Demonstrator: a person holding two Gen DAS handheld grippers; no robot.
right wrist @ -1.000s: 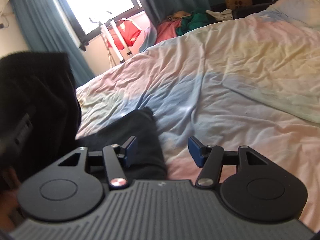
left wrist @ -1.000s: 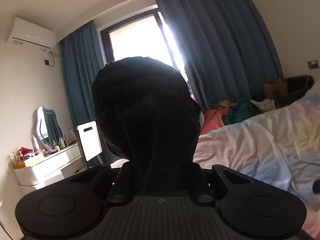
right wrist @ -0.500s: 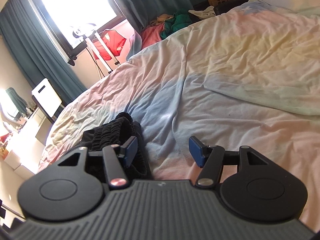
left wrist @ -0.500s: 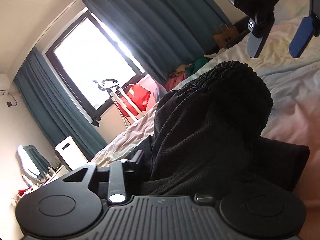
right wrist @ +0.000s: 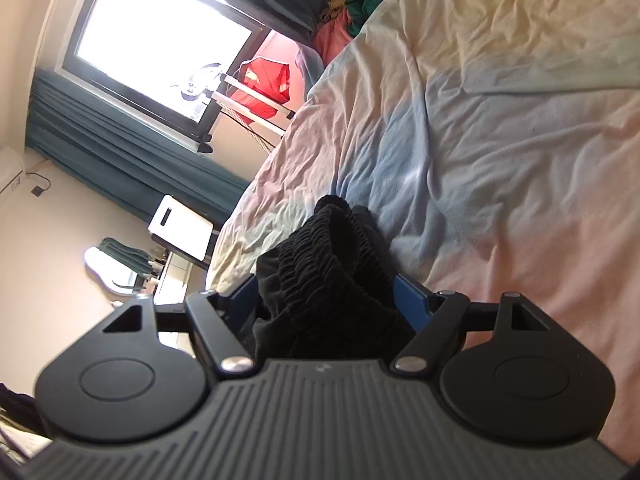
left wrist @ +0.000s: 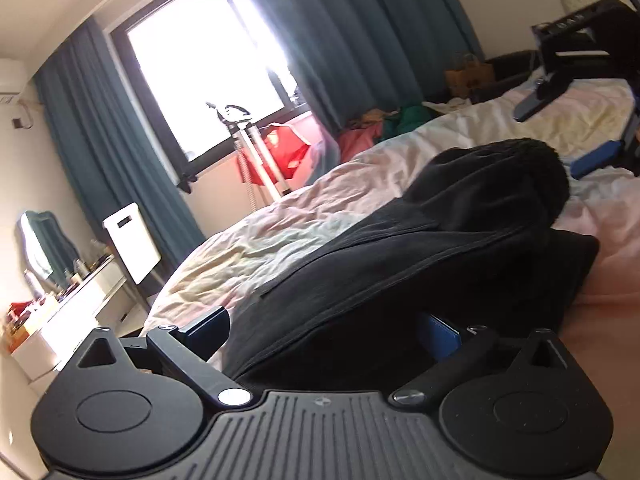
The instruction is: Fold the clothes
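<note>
On the bed (right wrist: 500, 128) we've got the black garment (left wrist: 460, 248) bunched up, w/ the left gripper (left wrist: 320, 328) jaws spread wide around it; right gripper (right wrist: 326, 300) jaws sit around the elastic waistband (right wrist: 320, 248), prob touching, can't tell if clamped.

Nothing readable anywhere, honestly. Just a tiny round emblem on the left gripper (left wrist: 322, 336) body and on the right gripper (right wrist: 325, 300) body, too small to make out.
</note>
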